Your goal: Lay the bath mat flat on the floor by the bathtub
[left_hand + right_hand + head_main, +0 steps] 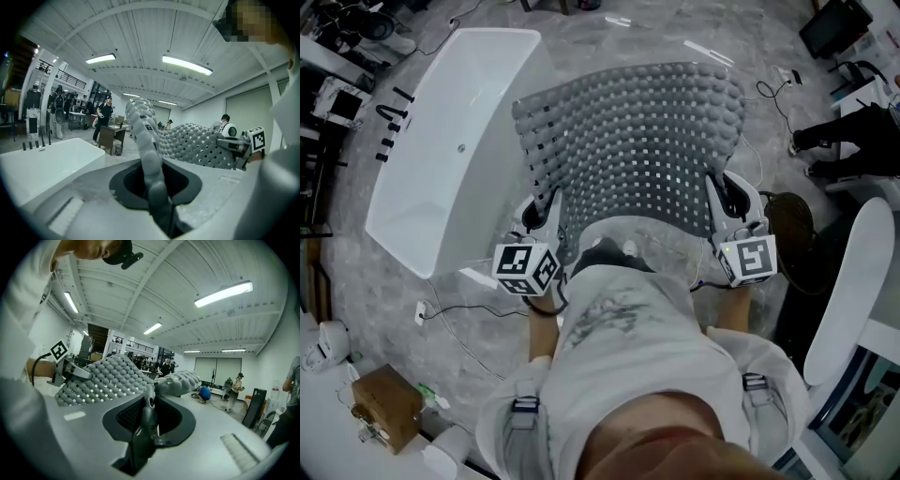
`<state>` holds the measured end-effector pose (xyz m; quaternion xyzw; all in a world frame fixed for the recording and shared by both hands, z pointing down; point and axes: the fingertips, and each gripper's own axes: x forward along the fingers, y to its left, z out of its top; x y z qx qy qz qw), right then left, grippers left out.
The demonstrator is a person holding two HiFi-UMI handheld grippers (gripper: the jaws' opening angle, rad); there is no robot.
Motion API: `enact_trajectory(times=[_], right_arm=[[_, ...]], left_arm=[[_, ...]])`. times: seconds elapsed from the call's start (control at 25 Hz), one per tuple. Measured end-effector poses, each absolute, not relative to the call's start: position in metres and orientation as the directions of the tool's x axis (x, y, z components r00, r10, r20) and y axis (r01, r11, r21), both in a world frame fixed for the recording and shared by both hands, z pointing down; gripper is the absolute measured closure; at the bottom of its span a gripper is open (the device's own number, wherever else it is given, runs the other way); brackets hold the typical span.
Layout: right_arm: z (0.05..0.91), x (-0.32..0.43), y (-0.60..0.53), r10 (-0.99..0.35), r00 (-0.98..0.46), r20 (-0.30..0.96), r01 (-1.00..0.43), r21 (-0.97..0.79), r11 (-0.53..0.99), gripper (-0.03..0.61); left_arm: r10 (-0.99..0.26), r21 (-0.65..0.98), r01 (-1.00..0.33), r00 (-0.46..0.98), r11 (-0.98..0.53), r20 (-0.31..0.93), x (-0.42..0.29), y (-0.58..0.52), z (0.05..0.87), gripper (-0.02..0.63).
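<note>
A grey bath mat (637,141) with bumps and square holes hangs spread out in front of me, held up above the floor. My left gripper (546,211) is shut on its near left corner and my right gripper (727,202) on its near right corner. The white bathtub (450,141) stands to the left of the mat. In the left gripper view the mat's edge (145,136) rises from between the jaws of the left gripper (157,187). In the right gripper view the mat (108,376) is pinched in the right gripper (147,418).
A cardboard box (386,401) sits on the floor at the lower left, with cables (459,314) trailing near the tub. A dark round object (792,225) and a white curved panel (853,281) are to the right. A person's legs (844,131) show at the right edge.
</note>
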<state>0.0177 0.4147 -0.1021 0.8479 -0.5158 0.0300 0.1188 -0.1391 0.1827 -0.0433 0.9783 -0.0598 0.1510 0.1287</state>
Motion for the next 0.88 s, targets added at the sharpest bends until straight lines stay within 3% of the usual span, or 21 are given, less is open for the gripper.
enact_trajectory(times=[0.88], right_arm=[[-0.061,0.211,0.279,-0.933,0.278,0.229,-0.954,0.180,-0.240,0.523]], left_arm=[[-0.261,0.261,-0.358,0.903,-0.897,0.343,0.006,0.090,0.008,0.554]])
